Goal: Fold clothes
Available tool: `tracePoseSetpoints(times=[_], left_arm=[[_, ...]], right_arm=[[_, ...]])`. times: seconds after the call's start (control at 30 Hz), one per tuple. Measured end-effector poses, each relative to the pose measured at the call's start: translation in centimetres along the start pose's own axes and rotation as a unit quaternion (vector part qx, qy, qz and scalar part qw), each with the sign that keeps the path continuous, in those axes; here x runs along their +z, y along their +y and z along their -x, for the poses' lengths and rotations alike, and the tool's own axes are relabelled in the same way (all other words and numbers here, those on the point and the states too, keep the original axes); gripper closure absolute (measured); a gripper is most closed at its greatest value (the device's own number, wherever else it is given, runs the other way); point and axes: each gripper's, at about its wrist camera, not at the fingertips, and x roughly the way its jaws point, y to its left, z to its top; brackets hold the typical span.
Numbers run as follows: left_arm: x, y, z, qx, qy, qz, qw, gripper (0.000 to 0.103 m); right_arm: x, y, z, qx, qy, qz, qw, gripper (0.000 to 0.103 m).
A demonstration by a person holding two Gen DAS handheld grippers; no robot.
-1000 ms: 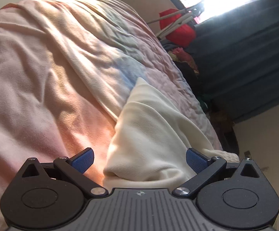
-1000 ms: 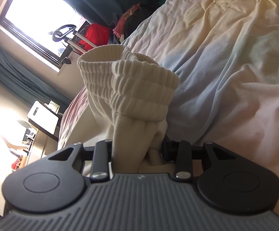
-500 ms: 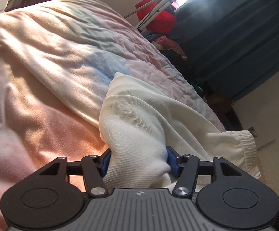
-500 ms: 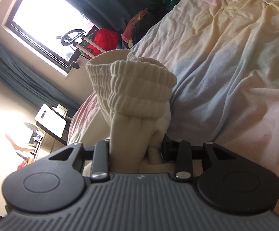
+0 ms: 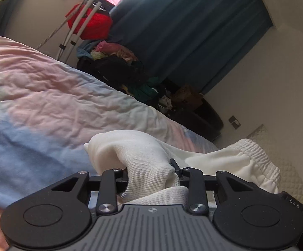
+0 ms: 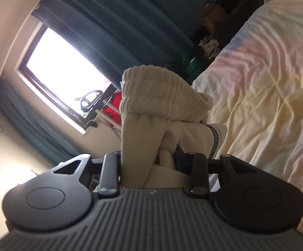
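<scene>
**Both grippers clamped on the cream garment above the bed**

Here the left gripper (image 5: 151,175) has its jaws closed on a bunched fold of the cream knit garment (image 5: 143,156), which trails to the right toward an elastic ribbed band (image 5: 256,156). The right gripper (image 6: 151,159) likewise pinches a gathered wad of the same garment, its ribbed cuff (image 6: 157,96) standing up above the jaws. Beneath lies the bed (image 5: 57,100) with a rumpled pastel cover. Dark blue curtains (image 5: 193,31) hang behind a heap of clothes (image 5: 118,67).
</scene>
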Motion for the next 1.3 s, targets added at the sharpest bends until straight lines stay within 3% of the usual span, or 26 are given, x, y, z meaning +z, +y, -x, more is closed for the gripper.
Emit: tracePoseSetpoints(times=[0.07, 0.2, 0.33, 0.4, 0.47, 0.67, 0.73, 0.8, 0.9, 1.1, 1.2, 1.3], left_arm=[[1.3, -3.2, -2.4, -0.012, 0.004, -0.01, 0.9999, 0.07], [3.9, -8.8, -12.3, -0.015, 0.015, -0.014, 0.9997, 0.07], [4.0, -10.6, -20.6, -0.02, 0.041, -0.014, 0.9988, 0.07], [2.9, -10.4, -23.7, -0.015, 0.06, -0.029, 0.9977, 0.07], [1.3, -8.9, -24.2, -0.011, 0.069, -0.044, 0.9966, 0.07], [-3.6, -4.5, -25.7, 0.001, 0.095, -0.088, 0.9916, 0.067], [-5.2, -3.0, -26.2, 0.005, 0.103, -0.103, 0.9893, 0.064], [-6.8, -1.6, -26.7, 0.009, 0.112, -0.118, 0.9867, 0.053], [-8.4, -0.6, -25.9, 0.009, 0.123, -0.162, 0.979, 0.037], [-8.4, -3.6, -19.9, 0.027, 0.134, -0.224, 0.9649, 0.026], [-8.0, -6.1, -15.0, 0.018, 0.119, -0.247, 0.9614, 0.024], [-8.3, -8.4, -9.6, 0.023, 0.08, -0.28, 0.9563, 0.016]], right_arm=[[3.8, -1.3, -1.8, -0.029, -0.026, 0.001, 0.999, 0.066], [11.0, -5.1, -6.1, -0.077, -0.047, -0.04, 0.995, 0.066], [14.5, -10.1, -9.2, -0.102, -0.064, -0.066, 0.991, 0.066], [14.3, -12.9, -10.5, -0.117, -0.066, -0.081, 0.988, 0.066], [13.0, -15.7, -11.6, -0.13, -0.064, -0.098, 0.985, 0.066], [5.4, -21.0, -10.9, -0.158, -0.048, -0.137, 0.977, 0.066], [3.4, -21.7, -10.0, -0.166, -0.043, -0.146, 0.974, 0.066], [1.5, -22.2, -9.2, -0.184, -0.038, -0.141, 0.972, 0.063], [-1.0, -22.6, -8.5, -0.213, -0.026, -0.126, 0.968, 0.058], [-0.8, -17.5, -4.0, -0.264, 0.011, -0.082, 0.961, 0.057], [0.1, -13.7, -1.0, -0.25, 0.012, -0.03, 0.968, 0.057], [0.9, -9.7, 2.0, -0.231, 0.008, 0.024, 0.972, 0.057]])
